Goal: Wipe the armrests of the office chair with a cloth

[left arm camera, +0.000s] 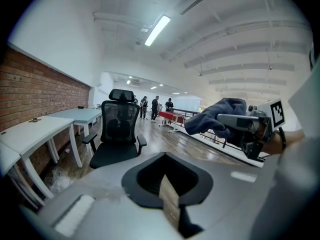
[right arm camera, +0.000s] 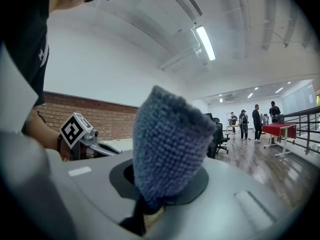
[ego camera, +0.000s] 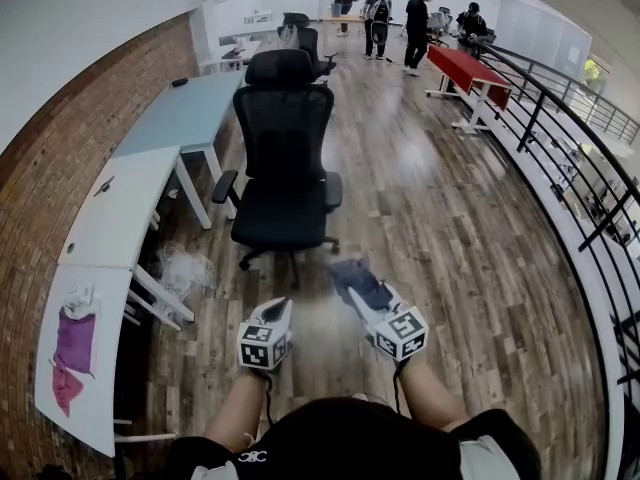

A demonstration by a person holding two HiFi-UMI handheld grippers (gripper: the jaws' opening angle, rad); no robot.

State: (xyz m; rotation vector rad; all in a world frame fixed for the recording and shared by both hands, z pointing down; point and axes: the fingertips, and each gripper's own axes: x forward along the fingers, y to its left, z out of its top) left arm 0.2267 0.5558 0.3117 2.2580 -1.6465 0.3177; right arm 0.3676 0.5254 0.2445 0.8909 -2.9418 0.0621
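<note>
Wood floor (ego camera: pixel 450 238) | office chair (ego camera: pixel 285 158) | right claw (right arm camera: pixel 150 204) grips cloth (right arm camera: pixel 167 149) | left claw (left arm camera: pixel 170 201) closed

Wood floor (ego camera: pixel 450 248) carries office chair (ego camera: pixel 285 208), white desks (ego camera: pixel 110 218).

The chair (ego camera: pixel 285 173) stands on the floor straight ahead of you, seat toward you. To its left a row of desks (ego camera: pixel 120 208) runs along the wall, and a railing (ego camera: pixel 560 133) runs down your right. Your left gripper (ego camera: pixel 278 308) and right gripper (ego camera: pixel 365 293) sit side by side, well short of the chair, with the cloth (ego camera: pixel 350 276) between the right one's jaws.
</note>
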